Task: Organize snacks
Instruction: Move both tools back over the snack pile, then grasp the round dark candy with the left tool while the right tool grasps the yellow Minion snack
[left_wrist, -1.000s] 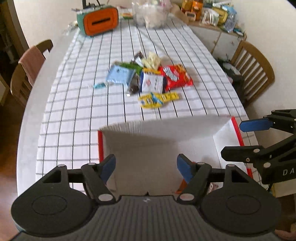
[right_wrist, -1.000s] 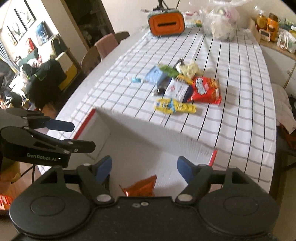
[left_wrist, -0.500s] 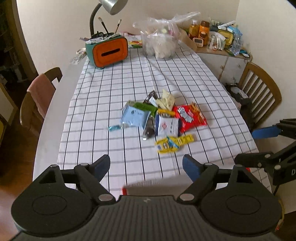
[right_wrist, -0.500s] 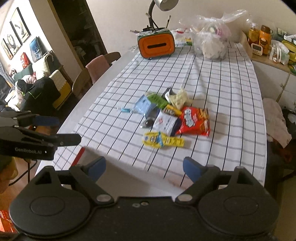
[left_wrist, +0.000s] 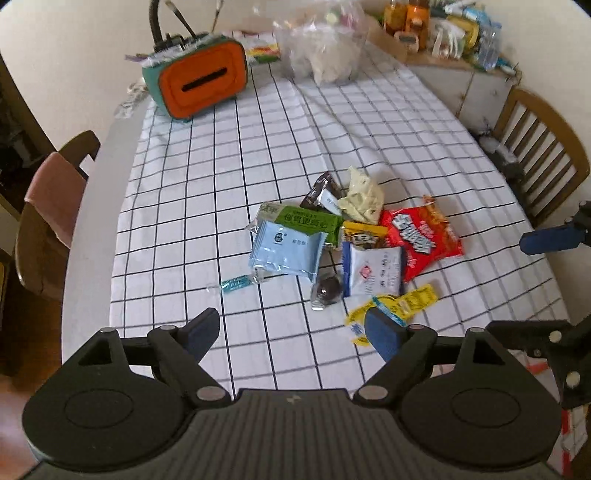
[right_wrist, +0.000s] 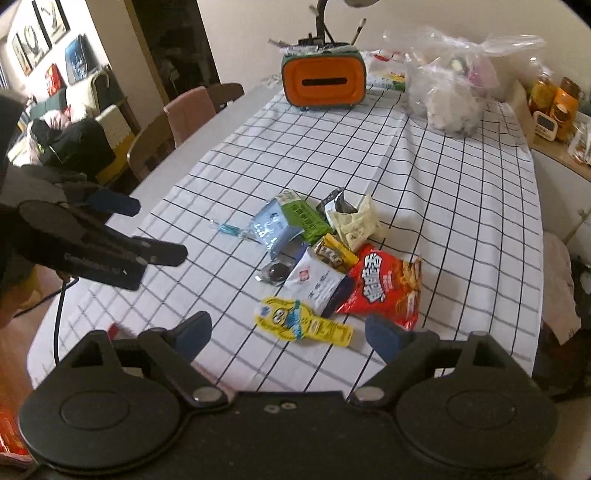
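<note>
Both sets of tongs are spread wide with nothing in them, so this looks like the reach-in stage of tidying the snacks. The left tongs (left_wrist: 291, 330) and right tongs (right_wrist: 288, 334) both hover above the near edge of the worktop (left_wrist: 207, 177), the one with the checked cloth. The snack pile (left_wrist: 351, 243) sits mid-cloth, at about 12 o'clock from both. Closest is the yellow packet (right_wrist: 303, 323), just past the right tongs and partly tucked behind the left tongs' right finger in the left view. The red chip bag (right_wrist: 384, 288) is at about 1 o'clock from the right tongs, touching the white packet (right_wrist: 314, 282). I'd guess the next move is dropping over one loose packet, probably the yellow one since it's flat and on the edge, and pinching it without dragging its neighbours.
</note>
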